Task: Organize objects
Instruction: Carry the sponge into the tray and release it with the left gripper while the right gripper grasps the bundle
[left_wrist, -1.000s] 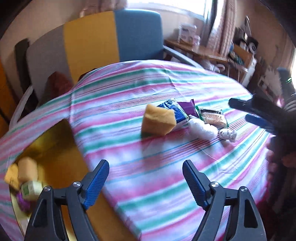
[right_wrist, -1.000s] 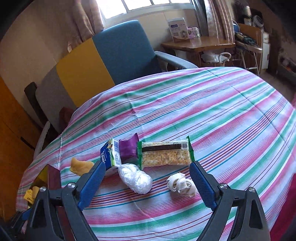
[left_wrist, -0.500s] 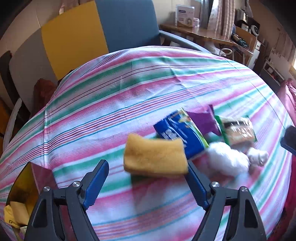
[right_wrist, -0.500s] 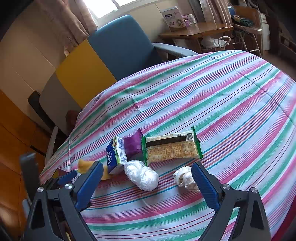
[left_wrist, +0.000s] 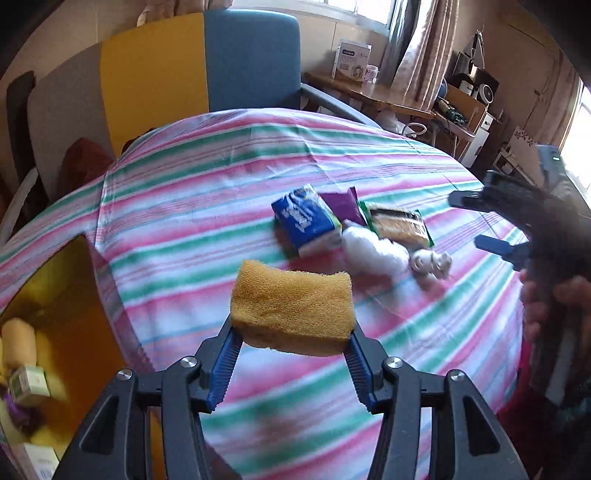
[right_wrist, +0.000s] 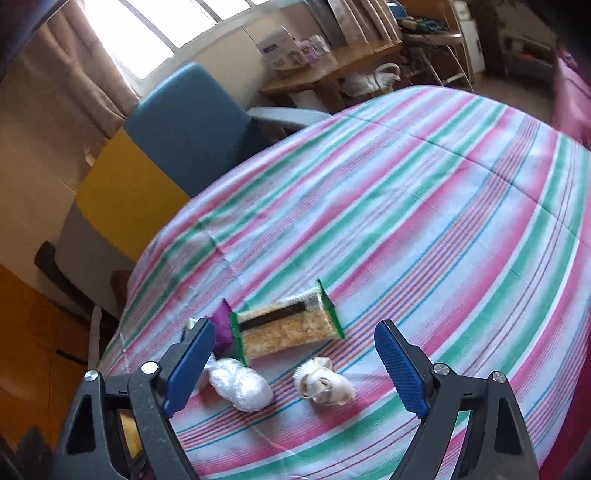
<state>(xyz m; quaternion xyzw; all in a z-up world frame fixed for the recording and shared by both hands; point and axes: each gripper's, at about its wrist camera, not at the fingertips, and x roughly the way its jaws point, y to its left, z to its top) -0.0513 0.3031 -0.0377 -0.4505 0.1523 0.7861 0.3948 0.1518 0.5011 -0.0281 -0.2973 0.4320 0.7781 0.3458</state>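
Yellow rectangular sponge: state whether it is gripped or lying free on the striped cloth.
Gripped. The left gripper has its fingers pressing both ends of the yellow rectangular sponge.

black claw (left_wrist: 291, 341) frames, ribbed blue pads, silver screws.

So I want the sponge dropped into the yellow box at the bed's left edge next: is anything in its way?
Nothing visible. The left gripper holds the sponge; only bare striped bedcover separates it from the yellow box.

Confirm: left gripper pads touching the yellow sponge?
Touching. In the left wrist view both blue pads of the left gripper, which has just been closing, press the ends of the yellow sponge.
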